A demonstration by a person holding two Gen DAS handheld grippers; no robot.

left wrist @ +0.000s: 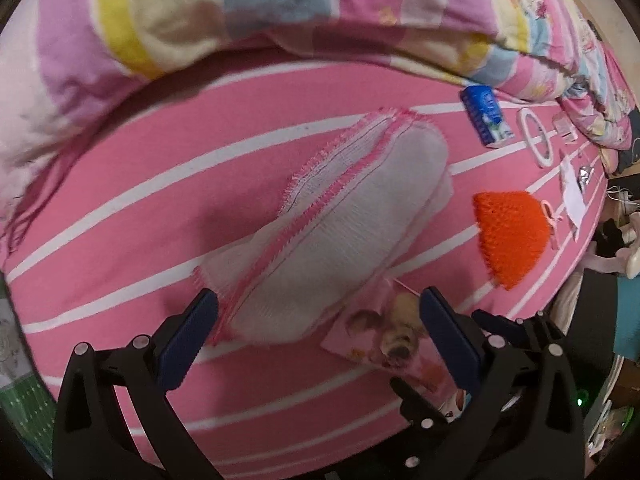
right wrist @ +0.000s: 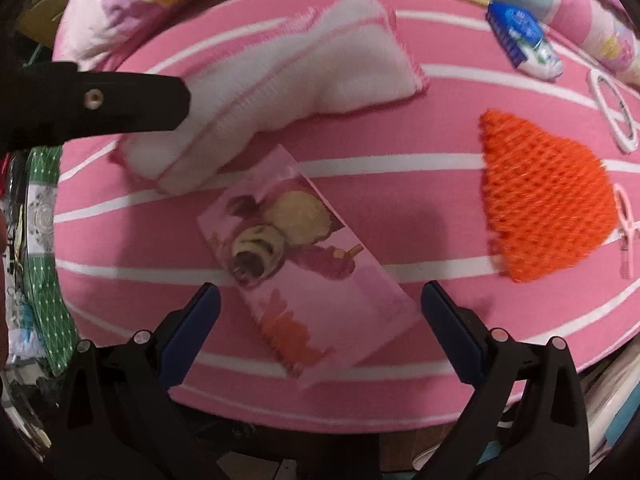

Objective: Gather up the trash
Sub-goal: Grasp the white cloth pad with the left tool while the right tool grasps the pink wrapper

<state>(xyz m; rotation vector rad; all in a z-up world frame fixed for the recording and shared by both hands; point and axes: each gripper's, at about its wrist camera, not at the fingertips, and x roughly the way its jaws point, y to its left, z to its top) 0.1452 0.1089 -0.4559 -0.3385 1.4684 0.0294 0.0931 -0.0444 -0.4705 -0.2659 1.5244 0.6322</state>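
A white pouch with pink stitched edges [left wrist: 340, 232] [right wrist: 280, 92] lies on the pink striped bedsheet. My left gripper [left wrist: 318, 308] is open, its blue-padded fingers on either side of the pouch's near end. A pink wrapper printed with a bear [right wrist: 304, 264] [left wrist: 394, 336] lies flat beside the pouch. My right gripper [right wrist: 320, 300] is open with the wrapper's near end between its fingers. An orange foam net [right wrist: 544, 196] [left wrist: 512, 236] and a blue-and-white packet [right wrist: 520, 38] [left wrist: 486, 114] lie farther right. The left gripper's black body [right wrist: 100, 100] shows at left in the right wrist view.
A pastel patchwork quilt [left wrist: 280, 4] is bunched along the far side of the bed. A white ring [left wrist: 536, 140] [right wrist: 616, 114], a pink clip [right wrist: 626, 232] and small paper scraps [left wrist: 572, 196] lie at the right. The bed edge runs just below both grippers.
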